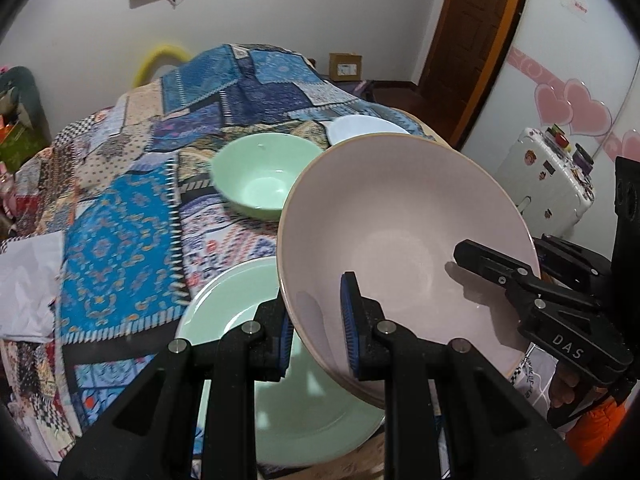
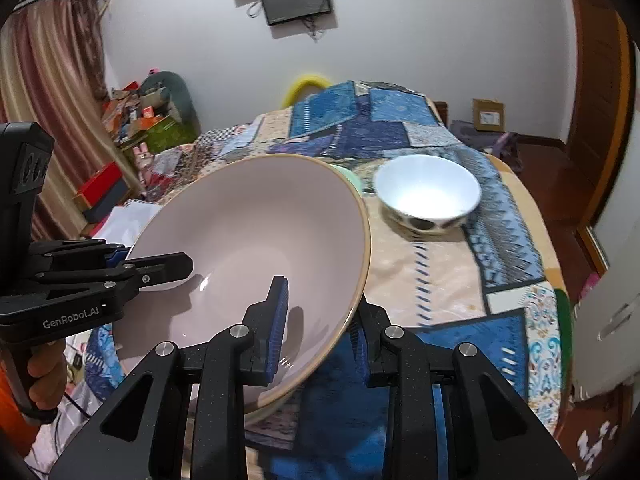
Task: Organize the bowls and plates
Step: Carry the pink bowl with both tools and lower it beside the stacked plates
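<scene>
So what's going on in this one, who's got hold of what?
A person is working two handheld grippers, and both grip the big pink bowl by opposite sides of its rim: the left gripper and the right gripper. The bowl is held tilted above the patchwork-covered table. A green plate lies under it, with a green bowl and a white bowl further back.

1. The green plate [image 1: 240, 320] is partly hidden behind the pink bowl [image 1: 400, 220] and the left gripper [image 1: 316, 336].
2. In the right wrist view, only a sliver of the green bowl [image 2: 352, 178] shows past the pink bowl's far rim.
3. The white bowl [image 1: 364, 128] is half covered in the left wrist view.
</scene>
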### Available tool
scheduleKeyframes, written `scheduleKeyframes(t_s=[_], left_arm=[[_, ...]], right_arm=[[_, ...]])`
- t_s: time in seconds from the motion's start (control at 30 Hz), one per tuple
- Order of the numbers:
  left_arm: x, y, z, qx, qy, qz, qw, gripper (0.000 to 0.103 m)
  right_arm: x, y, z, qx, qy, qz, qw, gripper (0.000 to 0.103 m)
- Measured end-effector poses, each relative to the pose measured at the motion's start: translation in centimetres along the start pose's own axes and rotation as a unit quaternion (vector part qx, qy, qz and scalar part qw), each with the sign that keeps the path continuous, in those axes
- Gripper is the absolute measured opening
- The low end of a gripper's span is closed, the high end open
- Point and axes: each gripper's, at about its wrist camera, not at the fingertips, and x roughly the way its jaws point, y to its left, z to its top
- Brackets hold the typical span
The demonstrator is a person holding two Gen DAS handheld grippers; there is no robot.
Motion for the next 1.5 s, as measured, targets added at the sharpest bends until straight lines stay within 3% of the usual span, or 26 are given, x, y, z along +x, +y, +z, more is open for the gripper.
scheduleKeyframes(t_s=[0.53,0.9,1.5], left_arm=[[-6.8,7.8,-4.1,-0.05,-0.029,0.055,0.9968,0.021],[-9.4,12.9,-6.9,-0.082,-0.032,0.09,0.992,0.021],[-7.3,19.3,-10.7,-0.123,0.014,0.117,0.9854,0.021]], right_arm=[[2.3,8.6,0.6,-0.058,0.003,0.057,0.997,0.026],[4.4,13.2,0.3,-0.085,0.018,0.093,0.992,0.026],[9.7,17.6,-1.0,-0.106,0.078,0.117,0.984,0.026]])
